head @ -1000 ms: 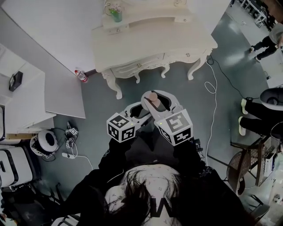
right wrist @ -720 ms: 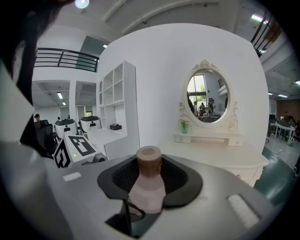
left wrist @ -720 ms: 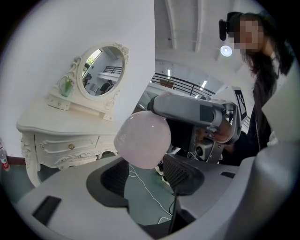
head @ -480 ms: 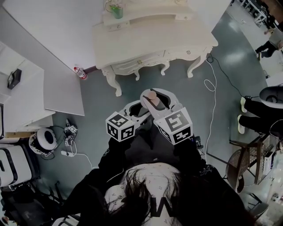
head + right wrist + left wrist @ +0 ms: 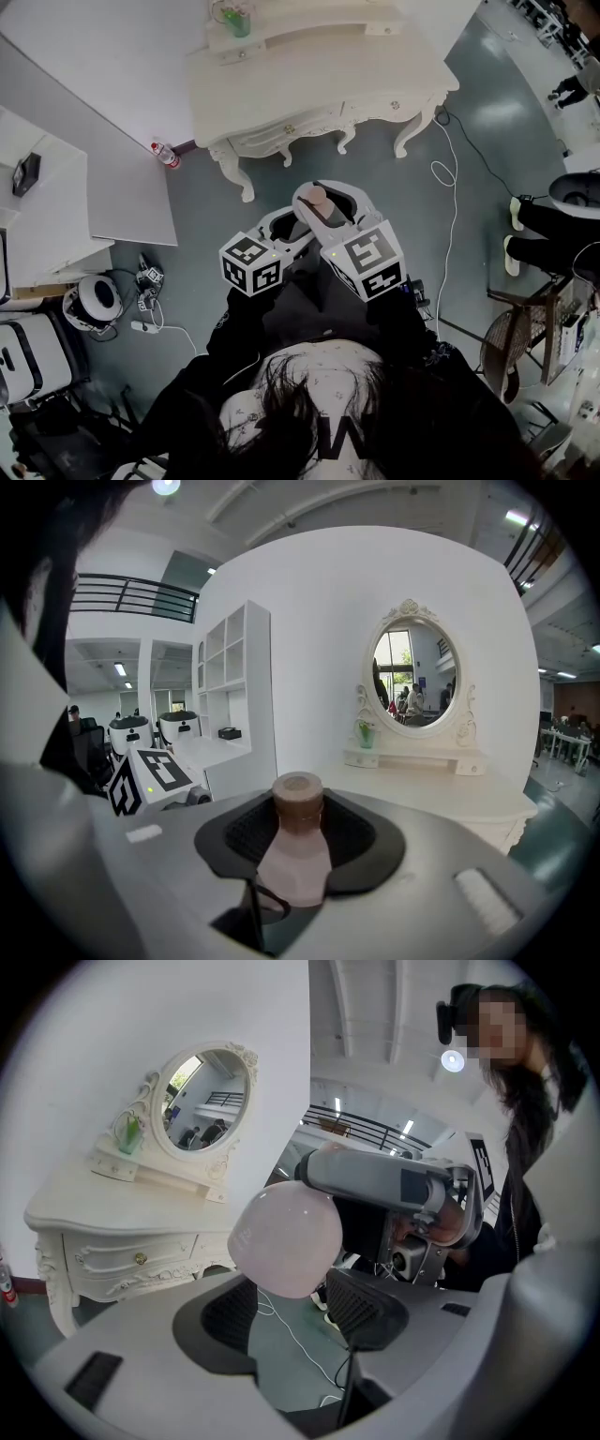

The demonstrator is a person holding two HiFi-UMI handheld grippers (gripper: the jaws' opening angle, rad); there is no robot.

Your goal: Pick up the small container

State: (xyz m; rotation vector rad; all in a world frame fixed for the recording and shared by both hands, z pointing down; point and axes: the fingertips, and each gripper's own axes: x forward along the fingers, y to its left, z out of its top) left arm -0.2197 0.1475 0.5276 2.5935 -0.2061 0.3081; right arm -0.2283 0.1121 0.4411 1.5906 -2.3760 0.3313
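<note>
my right gripper (image 5: 298,850) is clamped on the small container (image 5: 297,803), a pink bottle with a brown cap, up in the air at mid frame, below the dresser (image 5: 319,89). my left gripper (image 5: 295,1321) hangs open beside it, holding nothing. the pick-up looks done.

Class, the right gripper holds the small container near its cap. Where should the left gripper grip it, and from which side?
Probably the rounded pink body of the small container, bare below the right gripper; the left gripper, jaws open, faces it from the left.
</note>
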